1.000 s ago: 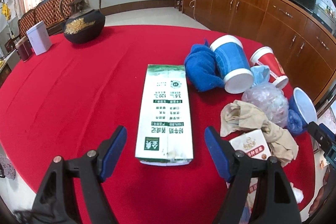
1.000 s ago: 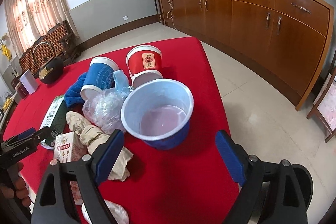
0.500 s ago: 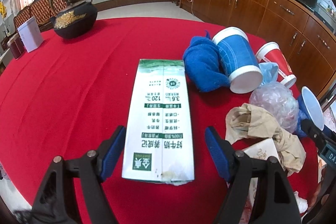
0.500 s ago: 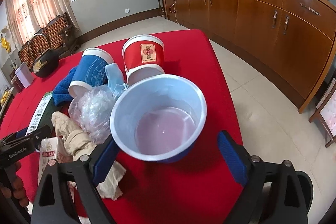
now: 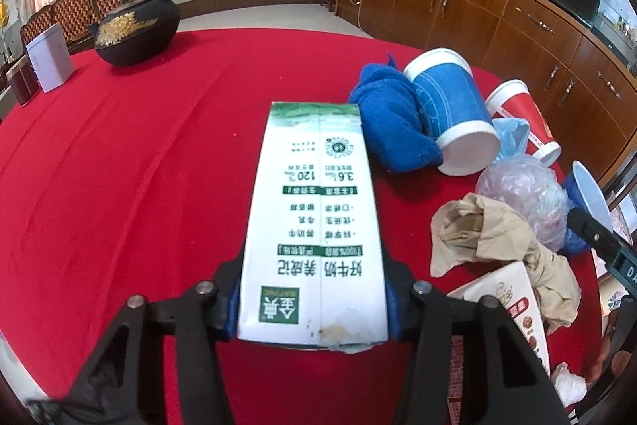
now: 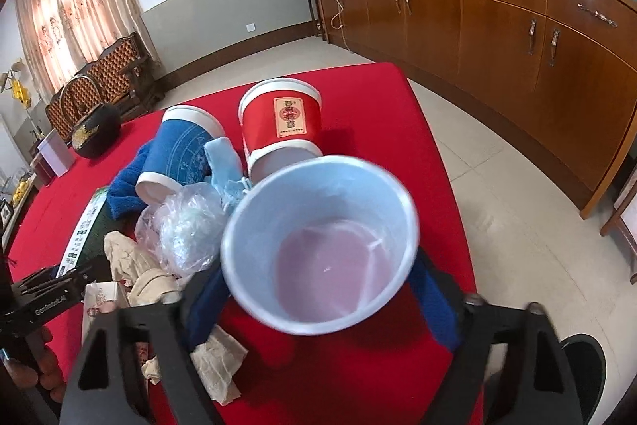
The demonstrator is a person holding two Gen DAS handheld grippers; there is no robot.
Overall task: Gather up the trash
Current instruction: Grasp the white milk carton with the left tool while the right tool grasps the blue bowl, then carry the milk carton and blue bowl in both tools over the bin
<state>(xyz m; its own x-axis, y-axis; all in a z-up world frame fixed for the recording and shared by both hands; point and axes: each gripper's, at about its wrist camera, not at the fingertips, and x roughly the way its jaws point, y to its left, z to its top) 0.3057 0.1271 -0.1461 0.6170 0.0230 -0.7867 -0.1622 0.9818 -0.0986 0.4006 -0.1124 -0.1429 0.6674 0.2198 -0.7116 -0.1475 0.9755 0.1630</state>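
Note:
My left gripper (image 5: 312,301) is shut on the near end of a white and green milk carton (image 5: 314,210) that lies flat on the red tablecloth (image 5: 139,166). My right gripper (image 6: 318,301) is shut on a blue paper cup (image 6: 320,241), open mouth toward the camera, white inside. Beside it lie a blue paper cup on its side (image 6: 179,158), a red paper cup (image 6: 284,126), a crumpled clear plastic bag (image 6: 183,230), crumpled brown paper (image 5: 501,237), a blue cloth (image 5: 392,122) and a printed snack box (image 5: 513,301).
A black iron teapot (image 5: 135,22) and a white box (image 5: 49,56) stand at the table's far left. Wooden cabinets (image 6: 497,26) line the right wall across a tiled floor. A dark bin rim (image 6: 585,365) shows at the lower right of the right wrist view.
Both grippers moved forward and closed: the left onto the milk carton's near end, the right onto the blue cup, which now fills the jaws.

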